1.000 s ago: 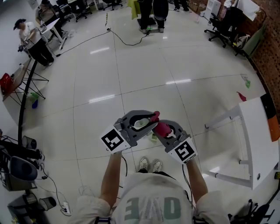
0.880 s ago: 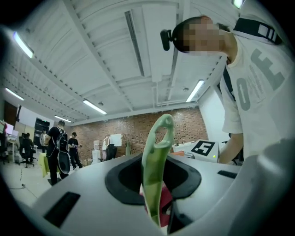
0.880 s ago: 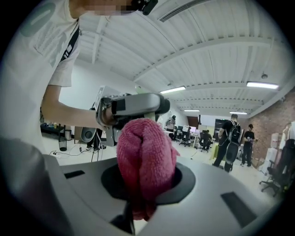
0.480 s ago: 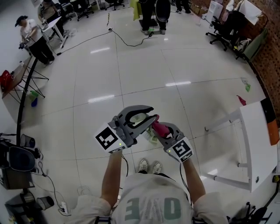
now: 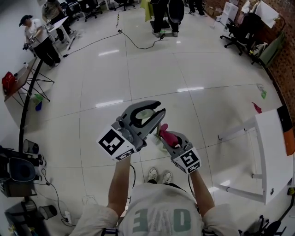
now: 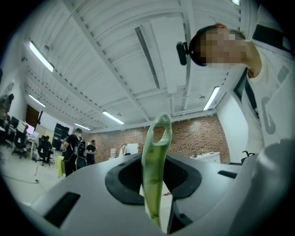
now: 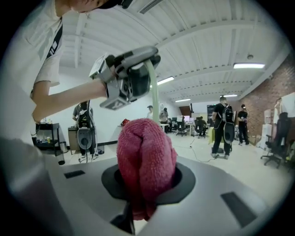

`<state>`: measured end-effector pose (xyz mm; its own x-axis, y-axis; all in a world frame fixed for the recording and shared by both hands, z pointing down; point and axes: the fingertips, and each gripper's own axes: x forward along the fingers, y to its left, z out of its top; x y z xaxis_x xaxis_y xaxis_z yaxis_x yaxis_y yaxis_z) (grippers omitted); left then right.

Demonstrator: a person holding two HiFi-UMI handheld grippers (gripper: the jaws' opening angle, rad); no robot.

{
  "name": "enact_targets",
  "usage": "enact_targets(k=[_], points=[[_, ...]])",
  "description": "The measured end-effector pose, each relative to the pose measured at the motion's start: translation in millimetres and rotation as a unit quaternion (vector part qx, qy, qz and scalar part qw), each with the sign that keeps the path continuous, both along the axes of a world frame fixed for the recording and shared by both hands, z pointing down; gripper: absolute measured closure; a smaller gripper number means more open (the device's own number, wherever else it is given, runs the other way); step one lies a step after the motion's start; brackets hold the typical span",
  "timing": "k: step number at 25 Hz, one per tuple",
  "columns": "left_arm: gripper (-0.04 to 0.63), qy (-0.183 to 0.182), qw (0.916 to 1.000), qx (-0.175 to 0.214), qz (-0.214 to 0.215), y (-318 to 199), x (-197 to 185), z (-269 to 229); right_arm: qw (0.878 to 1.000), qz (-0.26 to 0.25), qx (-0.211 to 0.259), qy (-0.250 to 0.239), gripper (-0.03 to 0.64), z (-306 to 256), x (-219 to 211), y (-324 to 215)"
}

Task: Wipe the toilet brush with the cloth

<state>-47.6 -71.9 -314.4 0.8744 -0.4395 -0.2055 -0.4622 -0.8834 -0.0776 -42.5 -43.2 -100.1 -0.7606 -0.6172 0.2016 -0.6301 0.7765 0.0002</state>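
**Brush handle in the left gripper, cloth in the right**

Brush first: the pale green, translucent plastic toilet brush (image 6: 155, 166) is clamped by its flat handle in the left gripper (image 5: 159, 109). The jaws are pressed against both sides of the handle. The looped end with its hanging hole sticks out past the jaw tips. In the right gripper view the green stem drops from those jaws and passes behind the cloth.

The crimson terry cloth (image 7: 145, 161) is bunched into a rounded wad. It is pinched between the closed jaws of the right gripper (image 5: 164, 131) and bulges out ahead of them. It sits just below and beside the left gripper's jaw tips, close to the stem. No view shows whether cloth and stem are touching.

Both bare forearms reach forward from the person's chest.
- The left forearm (image 5: 119, 184) is lifted, so its gripper is the higher one and points slightly upward. Its black-and-white marker cube (image 5: 115, 144) faces the head camera.
- The right forearm (image 5: 200, 191) is lower. Its gripper angles in toward the left gripper, and its marker cube (image 5: 186, 160) sits near the wrist.

Beneath the grippers lies a glossy white tiled floor (image 5: 92, 83). A white table (image 5: 272, 147) stands well off to the right gripper's side. People stand far beyond both grippers (image 5: 161, 14).
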Motion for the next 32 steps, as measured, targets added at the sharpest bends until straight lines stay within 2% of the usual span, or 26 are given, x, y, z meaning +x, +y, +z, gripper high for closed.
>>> enact_targets(k=[2, 4, 5, 9, 13, 16, 21, 26, 29, 32], points=[[0.505, -0.022, 0.9994, -0.006, -0.027, -7.0, -0.4, 9.4, 0.999, 0.009, 0.036, -0.032, 0.548, -33.2, -0.2, 12.9], [0.505, -0.034, 0.9984, -0.009, -0.044, -10.4, -1.5, 16.5, 0.995, -0.011, 0.078, -0.053, 0.548, -61.5, -12.4, 26.8], [0.505, -0.035, 0.9982, -0.011, -0.047, -11.8, -2.0, 18.7, 0.995, -0.020, 0.078, -0.058, 0.548, -64.4, -19.6, 29.6], [0.505, -0.014, 0.9988, -0.028, -0.039, -11.0, 2.8, 19.5, 0.998, -0.008, 0.014, -0.065, 0.548, -34.6, -30.6, 17.0], [0.506, -0.006, 0.9988, -0.034, -0.034, -4.7, 6.1, 18.4, 0.999, 0.028, 0.014, -0.037, 0.548, -24.3, -21.6, 3.9], [0.505, -0.010, 0.9983, -0.044, -0.037, -2.5, 7.2, 25.9, 0.998, 0.051, 0.025, -0.034, 0.548, -30.0, -12.9, -2.5], [0.505, -0.006, 0.9972, -0.059, -0.046, -6.7, 6.2, 32.1, 0.994, 0.068, 0.073, -0.042, 0.548, -64.0, -15.0, -8.3], [0.506, -0.022, 0.9971, -0.057, -0.045, -7.3, 14.3, 33.9, 0.978, 0.067, 0.177, -0.085, 0.548, -121.2, -23.9, -8.4], [0.506, -0.035, 0.9970, -0.049, -0.048, -6.5, 16.1, 34.3, 0.975, 0.066, 0.188, -0.101, 0.548, -137.6, -26.7, -7.1], [0.505, -0.030, 0.9973, -0.048, -0.046, -5.1, 15.6, 31.6, 0.973, 0.059, 0.187, -0.121, 0.548, -144.6, -29.2, -4.1]])
